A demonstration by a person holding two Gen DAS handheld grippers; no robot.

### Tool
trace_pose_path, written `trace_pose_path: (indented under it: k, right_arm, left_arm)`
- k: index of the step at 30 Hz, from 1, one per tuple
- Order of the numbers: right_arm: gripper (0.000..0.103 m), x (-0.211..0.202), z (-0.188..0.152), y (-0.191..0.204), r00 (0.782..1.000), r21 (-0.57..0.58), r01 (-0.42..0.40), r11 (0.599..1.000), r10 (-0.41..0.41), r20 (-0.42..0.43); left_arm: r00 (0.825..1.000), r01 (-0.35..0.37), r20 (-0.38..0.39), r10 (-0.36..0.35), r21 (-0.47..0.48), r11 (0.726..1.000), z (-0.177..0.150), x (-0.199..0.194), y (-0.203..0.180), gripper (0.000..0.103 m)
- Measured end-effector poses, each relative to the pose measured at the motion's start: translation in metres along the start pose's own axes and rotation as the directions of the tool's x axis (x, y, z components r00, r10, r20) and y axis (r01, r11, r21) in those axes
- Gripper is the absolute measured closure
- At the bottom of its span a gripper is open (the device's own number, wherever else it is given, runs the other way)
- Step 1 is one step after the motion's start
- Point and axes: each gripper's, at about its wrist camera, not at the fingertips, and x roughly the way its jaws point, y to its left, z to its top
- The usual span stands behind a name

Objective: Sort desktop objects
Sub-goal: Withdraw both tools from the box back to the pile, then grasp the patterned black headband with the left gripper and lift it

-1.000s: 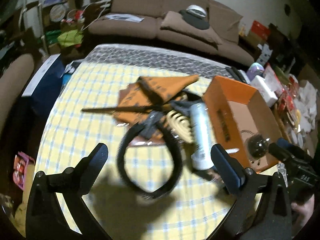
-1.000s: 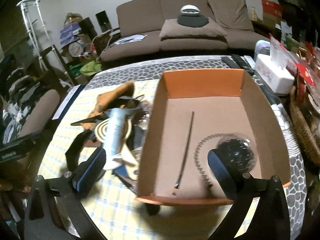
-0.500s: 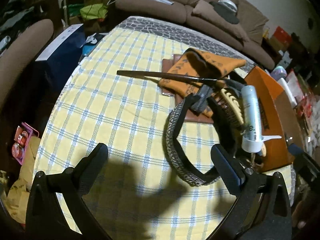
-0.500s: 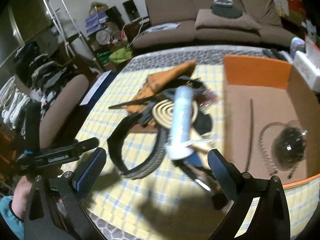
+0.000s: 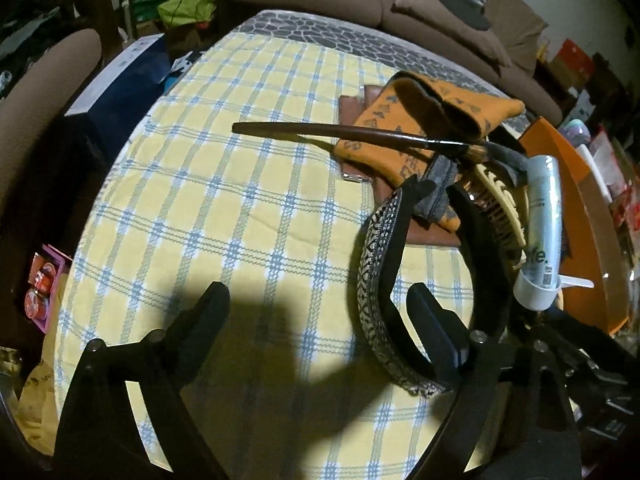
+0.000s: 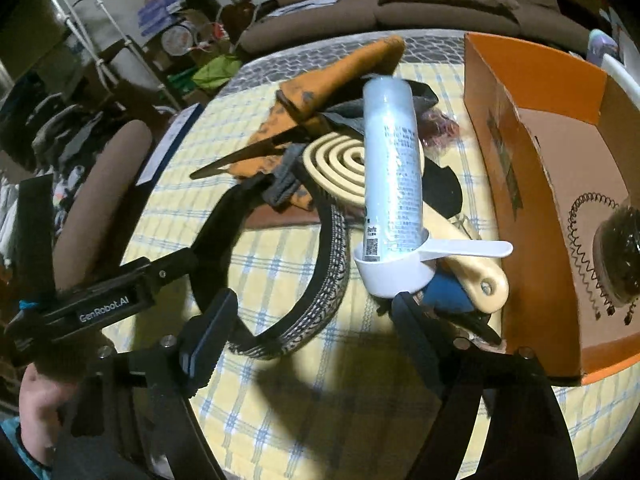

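Nearest the right-wrist camera, the right gripper (image 6: 314, 320) stood over the yellow checked tablecloth (image 6: 280, 380) with its jaws wide but just drawing inward, nothing pressed between the pads; the near curve of the patterned headband (image 6: 320, 280) lay in the gap between its fingers. The left gripper (image 5: 318, 316) was likewise broadly parted and narrowing, holding nothing, with bare cloth between its fingers and the headband (image 5: 380, 280) passing just by its right-hand finger. Seen from the right wrist, that left gripper (image 6: 208, 240) reached in from the left, one finger at the headband's far-left arm. So the headband lay ahead of both tools, its open ends pointing away into the pile, its closed bend toward the hands. I judged the right gripper better placed on the bend. Just beyond stood the white scoop (image 6: 396, 268) with the pale tube (image 6: 392, 168) resting in it, the tube's long axis running away from the hands. Farther off lay the cream spiral trivet (image 6: 336, 160) and orange pouch (image 6: 320, 84). The orange box (image 6: 532, 92) sat to the right.
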Motion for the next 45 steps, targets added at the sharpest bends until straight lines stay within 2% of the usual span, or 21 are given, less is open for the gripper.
trace_pose_path:
  k: [3, 8, 11, 13, 14, 15, 16, 17, 18, 22, 26, 28, 29, 30, 32, 34, 38, 45]
  right_arm:
    - [0.021, 0.007, -0.001, 0.001, 0.998, -0.008, 0.056, 0.998, -0.056, -0.020]
    - [0.022, 0.020, -0.006, 0.000, 0.995, -0.029, 0.087, 0.996, -0.088, -0.048]
    - [0.029, 0.023, -0.006, 0.002, 0.993, -0.051, 0.109, 0.993, -0.111, -0.037]
    - [0.046, 0.024, -0.008, 0.004, 0.989, -0.081, 0.141, 0.987, -0.143, -0.030]
    - [0.052, 0.023, -0.008, 0.004, 0.988, -0.093, 0.148, 0.985, -0.151, -0.029]
    - [0.070, 0.023, -0.008, 0.003, 0.993, -0.090, 0.105, 0.990, -0.109, -0.037]
    - [0.083, 0.024, -0.009, 0.002, 0.996, -0.079, 0.064, 0.995, -0.068, -0.053]
    - [0.083, 0.025, -0.010, 0.002, 0.997, -0.081, 0.054, 0.995, -0.059, -0.059]
    - [0.082, 0.024, -0.011, 0.005, 0.996, -0.100, 0.067, 0.993, -0.073, -0.052]
    - [0.083, 0.023, -0.013, 0.013, 0.993, -0.159, 0.106, 0.982, -0.113, -0.040]
    - [0.080, 0.022, -0.011, 0.002, 0.996, -0.102, 0.064, 0.993, -0.069, -0.055]
    - [0.064, 0.026, -0.008, -0.001, 0.996, -0.063, 0.050, 0.997, -0.054, -0.067]
    - [0.058, 0.031, -0.008, -0.007, 0.995, -0.040, 0.047, 0.998, -0.050, -0.088]
    - [0.055, 0.035, -0.008, -0.007, 0.995, -0.029, 0.043, 0.999, -0.046, -0.092]
    - [0.059, 0.039, -0.007, -0.012, 0.996, 0.000, 0.011, 1.000, -0.011, -0.093]
    - [0.073, 0.038, -0.007, -0.009, 0.996, -0.008, -0.011, 1.000, 0.011, -0.089]
    - [0.074, 0.032, -0.007, 0.005, 0.997, -0.077, 0.018, 0.997, -0.024, -0.078]
    - [0.074, 0.006, -0.006, 0.008, 0.998, -0.089, -0.060, 0.994, 0.057, -0.037]
  left_arm:
    - [1.000, -0.007, -0.020, 0.007, 0.012, 1.000, 0.001, 0.010, -0.004, 0.027]
    - [0.998, -0.023, -0.064, 0.026, 0.042, 0.999, -0.001, 0.028, -0.012, 0.044]
    - [0.998, -0.041, -0.053, 0.044, 0.064, 0.997, -0.003, 0.030, -0.016, 0.049]
    - [0.998, -0.042, -0.049, 0.046, 0.075, 0.996, -0.005, 0.029, -0.018, 0.056]
    - [0.998, -0.034, -0.048, 0.038, 0.079, 0.996, -0.005, 0.029, -0.019, 0.064]
    - [0.999, -0.016, -0.050, 0.021, 0.084, 0.996, -0.006, 0.028, -0.021, 0.074]
    - [0.999, -0.005, -0.052, 0.010, 0.091, 0.996, -0.007, 0.027, -0.024, 0.078]
    - [0.999, -0.001, -0.053, 0.006, 0.101, 0.995, -0.009, 0.026, -0.027, 0.086]
    - [0.999, -0.004, -0.050, 0.009, 0.110, 0.994, -0.010, 0.025, -0.031, 0.088]
    - [0.999, -0.029, -0.038, 0.034, 0.125, 0.992, -0.014, 0.022, -0.037, 0.088]
    - [0.999, -0.016, -0.048, 0.020, 0.099, 0.995, -0.014, 0.023, -0.032, 0.088]
    - [0.998, -0.029, -0.048, 0.033, 0.080, 0.996, -0.014, 0.025, -0.030, 0.080]
    - [0.998, -0.037, -0.045, 0.040, 0.069, 0.997, -0.013, 0.026, -0.028, 0.076]
    - [0.998, -0.036, -0.045, 0.039, 0.067, 0.997, -0.013, 0.026, -0.028, 0.076]
    - [0.998, -0.040, -0.043, 0.044, 0.085, 0.996, -0.013, 0.026, -0.029, 0.078]
    - [0.999, -0.024, -0.044, 0.028, 0.092, 0.995, -0.014, 0.025, -0.030, 0.086]
    - [0.999, -0.017, -0.030, 0.020, 0.079, 0.997, -0.013, 0.016, -0.029, 0.090]
    - [0.997, 0.071, 0.038, -0.072, 0.017, 0.997, -0.009, -0.025, -0.021, 0.089]
